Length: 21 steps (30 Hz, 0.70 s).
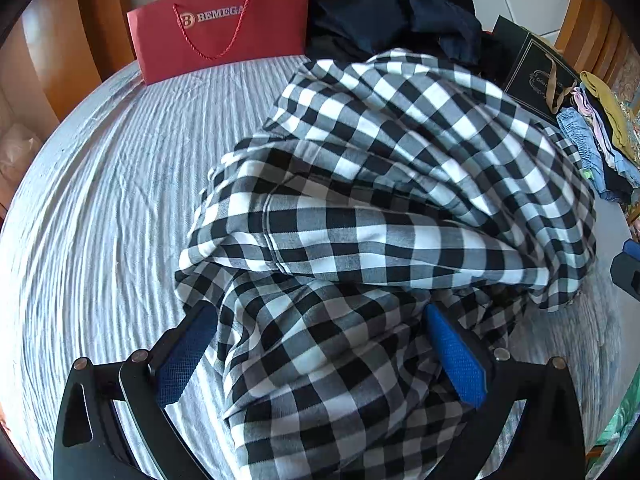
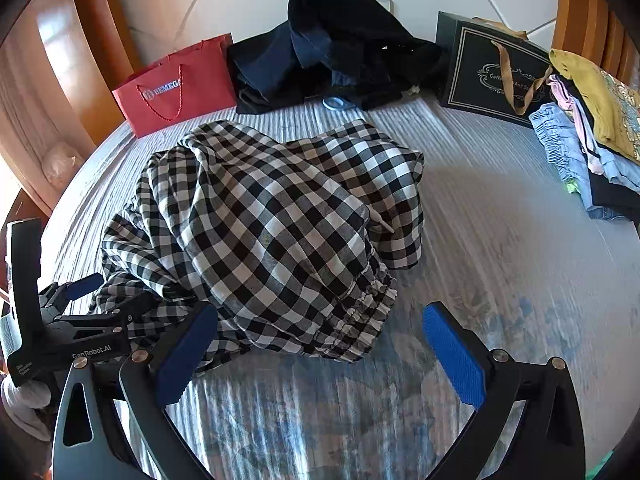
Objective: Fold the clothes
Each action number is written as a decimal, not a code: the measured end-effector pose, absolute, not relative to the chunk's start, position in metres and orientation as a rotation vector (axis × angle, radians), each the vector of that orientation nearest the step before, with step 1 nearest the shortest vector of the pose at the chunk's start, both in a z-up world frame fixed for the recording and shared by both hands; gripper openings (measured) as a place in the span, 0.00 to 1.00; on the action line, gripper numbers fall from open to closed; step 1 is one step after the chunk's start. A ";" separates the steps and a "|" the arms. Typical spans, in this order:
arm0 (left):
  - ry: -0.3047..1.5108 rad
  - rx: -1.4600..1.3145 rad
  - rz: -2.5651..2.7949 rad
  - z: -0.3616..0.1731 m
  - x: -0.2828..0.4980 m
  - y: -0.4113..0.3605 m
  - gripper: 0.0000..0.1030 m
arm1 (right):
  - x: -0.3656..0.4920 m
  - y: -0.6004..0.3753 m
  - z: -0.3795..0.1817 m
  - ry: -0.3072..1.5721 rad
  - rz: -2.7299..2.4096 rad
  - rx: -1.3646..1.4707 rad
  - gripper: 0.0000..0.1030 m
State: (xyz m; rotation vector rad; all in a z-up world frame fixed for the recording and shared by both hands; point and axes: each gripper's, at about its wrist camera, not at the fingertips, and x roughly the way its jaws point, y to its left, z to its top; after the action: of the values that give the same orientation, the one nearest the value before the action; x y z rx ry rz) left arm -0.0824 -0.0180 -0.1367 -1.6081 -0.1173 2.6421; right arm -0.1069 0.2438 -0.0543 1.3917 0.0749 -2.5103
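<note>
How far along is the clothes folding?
Done: a stack of folded clothes lies at the bed's right edge. In hand: the crumpled black-and-white checked garment, with both the left gripper and right gripper open. Left: the dark clothes pile by the headboard.

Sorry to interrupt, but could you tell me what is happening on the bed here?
A person with a handheld gripper in each hand is starting to fold a black-and-white checked garment that lies crumpled on the striped bedsheet. The left gripper is open with checked cloth lying between its fingers, not pinched. The right gripper is open at the garment's elastic edge, holding nothing. A stack of folded clothes sits to the right, dark clothes are piled by the headboard.
</note>
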 end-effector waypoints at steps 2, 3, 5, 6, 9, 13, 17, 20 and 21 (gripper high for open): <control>-0.126 -1.649 2.623 -0.151 -0.086 -0.018 1.00 | -0.116 0.240 -0.064 0.091 -2.501 1.401 1.00; -0.103 -1.634 2.640 -0.153 -0.085 -0.016 1.00 | -0.120 0.237 -0.069 0.095 -2.491 1.408 1.00; -0.057 -1.617 2.655 -0.155 -0.084 -0.012 1.00 | -0.129 0.233 -0.078 0.103 -2.469 1.421 1.00; -0.040 -1.609 2.661 -0.156 -0.083 -0.011 1.00 | -0.133 0.231 -0.083 0.109 -2.458 1.427 0.99; -0.012 -1.609 2.645 -0.155 -0.082 -0.011 0.98 | -0.140 0.223 -0.098 0.129 -2.396 1.457 0.59; -0.046 -1.547 2.585 -0.133 -0.079 -0.017 0.13 | -0.138 0.214 -0.096 0.220 -2.358 1.426 0.30; -0.077 -1.417 2.572 -0.087 -0.074 -0.018 0.08 | -0.129 0.240 -0.047 0.163 -2.465 1.261 0.17; -0.164 -1.285 2.538 -0.046 -0.072 -0.015 0.08 | -0.124 0.289 -0.005 0.076 -2.626 1.163 0.15; -0.187 -1.246 2.520 -0.034 -0.073 -0.011 0.08 | -0.121 0.307 0.008 0.047 -2.682 1.138 0.15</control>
State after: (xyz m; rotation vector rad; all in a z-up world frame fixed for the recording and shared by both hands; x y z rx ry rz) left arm -0.0733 -0.0106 -0.0341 -1.2460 -0.1870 2.5196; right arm -0.1210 0.3068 0.0075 1.1382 0.0472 -2.6822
